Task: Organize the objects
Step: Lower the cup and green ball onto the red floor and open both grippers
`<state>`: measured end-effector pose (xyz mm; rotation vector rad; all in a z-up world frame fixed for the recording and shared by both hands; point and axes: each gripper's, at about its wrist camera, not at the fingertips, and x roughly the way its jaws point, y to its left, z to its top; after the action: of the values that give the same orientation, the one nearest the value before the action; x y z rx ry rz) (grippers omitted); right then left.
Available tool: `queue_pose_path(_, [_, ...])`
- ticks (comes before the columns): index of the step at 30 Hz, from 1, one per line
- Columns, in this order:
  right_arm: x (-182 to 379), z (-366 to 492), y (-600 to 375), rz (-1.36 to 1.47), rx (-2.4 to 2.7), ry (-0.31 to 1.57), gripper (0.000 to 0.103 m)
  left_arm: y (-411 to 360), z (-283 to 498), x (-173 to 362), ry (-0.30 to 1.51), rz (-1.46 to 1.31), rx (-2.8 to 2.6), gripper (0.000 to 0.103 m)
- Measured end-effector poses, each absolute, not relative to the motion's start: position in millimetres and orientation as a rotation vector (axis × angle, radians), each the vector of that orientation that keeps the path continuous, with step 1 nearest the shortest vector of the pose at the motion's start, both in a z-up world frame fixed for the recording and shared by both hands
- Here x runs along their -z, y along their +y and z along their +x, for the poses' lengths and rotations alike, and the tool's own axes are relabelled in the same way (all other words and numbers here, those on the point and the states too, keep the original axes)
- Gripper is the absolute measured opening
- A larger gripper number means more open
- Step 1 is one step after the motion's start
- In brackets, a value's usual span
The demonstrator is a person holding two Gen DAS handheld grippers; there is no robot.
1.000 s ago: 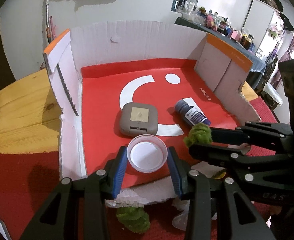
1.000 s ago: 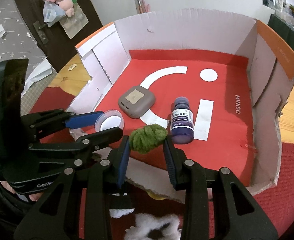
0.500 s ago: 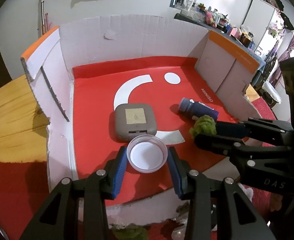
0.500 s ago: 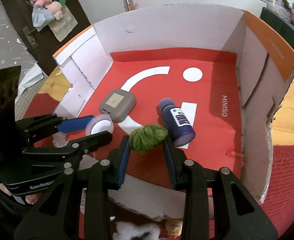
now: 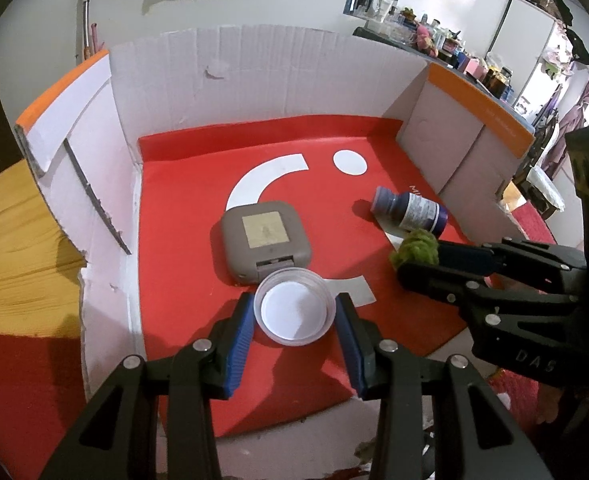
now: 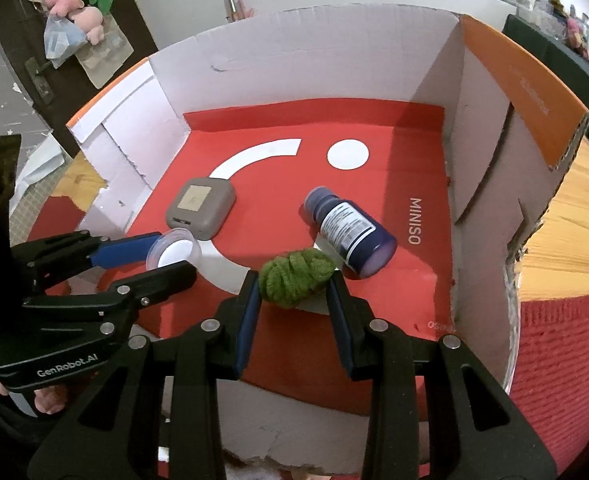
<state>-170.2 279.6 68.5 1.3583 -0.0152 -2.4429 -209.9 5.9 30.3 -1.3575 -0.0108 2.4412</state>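
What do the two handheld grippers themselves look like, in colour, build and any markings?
Both are matte black plastic with triangular cut-outs, silver screws at the joints and blue ribbed pads lining the fingers. The left gripper shows white "GenRobot.AI" lettering on its side in the right wrist view; the right gripper carries raised "DAS" letters in the left wrist view. No cables or sleeves are visible; fingertips of the person's left hand peek beneath.

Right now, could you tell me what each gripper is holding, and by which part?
Left gripper clamps the round clear lid across its rim; right gripper squeezes the green yarn bundle by its ends.
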Motion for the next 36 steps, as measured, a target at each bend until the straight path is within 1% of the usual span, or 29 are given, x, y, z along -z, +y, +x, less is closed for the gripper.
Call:
queue_pose_path(23, [-67.1, -170.3, 279.6, 1.353, 2.447, -0.012, 0.033, 5.2, -213.4, -28.1, -0.021, -1.357, -2.451, 0.043])
queue_pose_path(27, [-67.6, -170.9, 279.4, 1.349, 2.444, -0.017, 0.034, 4.5, -213.9, -27.8, -0.029, -1.357, -2.453, 0.047])
queue_pose_path(29, [-67.9, -170.3, 279.3, 1.346, 2.441, -0.022, 0.035, 4.4, -213.6, -27.7, -0.03, -1.356, -2.456, 0.05])
queue_pose_path(31, [-68.5, -169.8, 278.5, 1.342, 2.434, -0.029, 0.04, 4.0, -213.5, -27.7, -0.032, -1.354, -2.455, 0.05])
queue_pose_path(33, [-69.4, -168.8, 277.8, 1.337, 2.433, -0.028, 0.043, 4.1, -213.1, -28.0, -0.032, -1.351, -2.456, 0.05])
queue_pose_path(36, [-69.8, -168.0, 277.8, 1.334, 2.433, -0.03, 0.043, 4.3, -211.5, -30.5, -0.03, -1.341, -2.462, 0.05])
